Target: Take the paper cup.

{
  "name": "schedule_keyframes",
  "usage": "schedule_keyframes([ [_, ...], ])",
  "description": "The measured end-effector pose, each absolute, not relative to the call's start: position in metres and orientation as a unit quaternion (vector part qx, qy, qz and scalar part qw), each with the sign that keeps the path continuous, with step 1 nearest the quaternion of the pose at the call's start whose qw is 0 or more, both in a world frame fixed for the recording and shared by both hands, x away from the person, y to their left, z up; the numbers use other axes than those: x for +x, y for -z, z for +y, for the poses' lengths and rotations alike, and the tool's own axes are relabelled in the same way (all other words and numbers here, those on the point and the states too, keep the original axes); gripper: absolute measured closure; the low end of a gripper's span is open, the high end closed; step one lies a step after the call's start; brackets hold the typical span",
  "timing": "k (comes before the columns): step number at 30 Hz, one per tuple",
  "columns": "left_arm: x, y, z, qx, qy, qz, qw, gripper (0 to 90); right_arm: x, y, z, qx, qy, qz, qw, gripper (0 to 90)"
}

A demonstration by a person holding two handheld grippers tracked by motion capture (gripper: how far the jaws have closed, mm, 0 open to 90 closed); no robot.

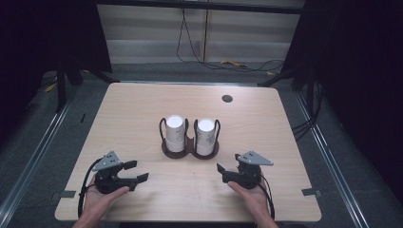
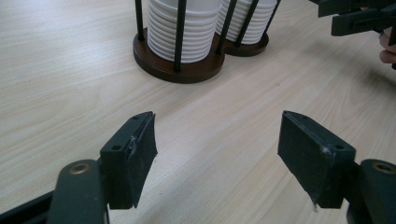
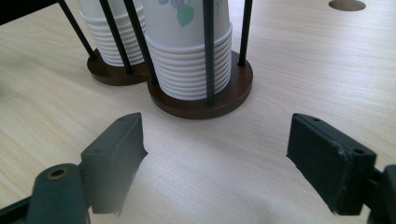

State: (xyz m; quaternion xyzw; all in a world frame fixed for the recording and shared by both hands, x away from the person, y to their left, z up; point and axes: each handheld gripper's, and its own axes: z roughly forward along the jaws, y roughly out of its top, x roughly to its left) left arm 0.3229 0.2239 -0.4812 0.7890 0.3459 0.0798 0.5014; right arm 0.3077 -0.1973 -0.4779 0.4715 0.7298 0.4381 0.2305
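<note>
Wooden table: two cup stacks untouched in holder, mid-table. Left tongs, right tongs spread, empty, near edge. Work apparently not begun.

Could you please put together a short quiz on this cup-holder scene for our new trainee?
1. True or false: the left gripper is shut on a cup.
2. How many cup stacks stand in the holder?
3. Which best describes the right gripper? A) open, short of the holder B) shut on a rod C) resting on the cups

Key:
1. False; its fingers stand apart over bare table.
2. Two: the left stack and the right stack.
3. A
</note>
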Motion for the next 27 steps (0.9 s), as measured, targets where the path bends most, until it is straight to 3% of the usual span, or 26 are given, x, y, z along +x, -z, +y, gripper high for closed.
schedule_keyframes([
  [15,0.324,0.482,0.221,0.793,-0.079,0.349,0.493,34.0,0.313,0.468,-0.182,0.421,-0.47,0.747,0.209,22.7],
  [19,0.326,0.485,0.222,0.796,-0.069,0.349,0.49,37.5,0.314,0.463,-0.176,0.402,-0.46,0.762,0.213,22.6],
  [22,0.325,0.485,0.224,0.787,-0.061,0.355,0.501,46.7,0.316,0.456,-0.169,0.395,-0.469,0.764,0.201,22.7],
  [27,0.323,0.48,0.226,0.776,-0.053,0.354,0.519,46.7,0.318,0.449,-0.165,0.382,-0.478,0.764,0.205,23.4],
])
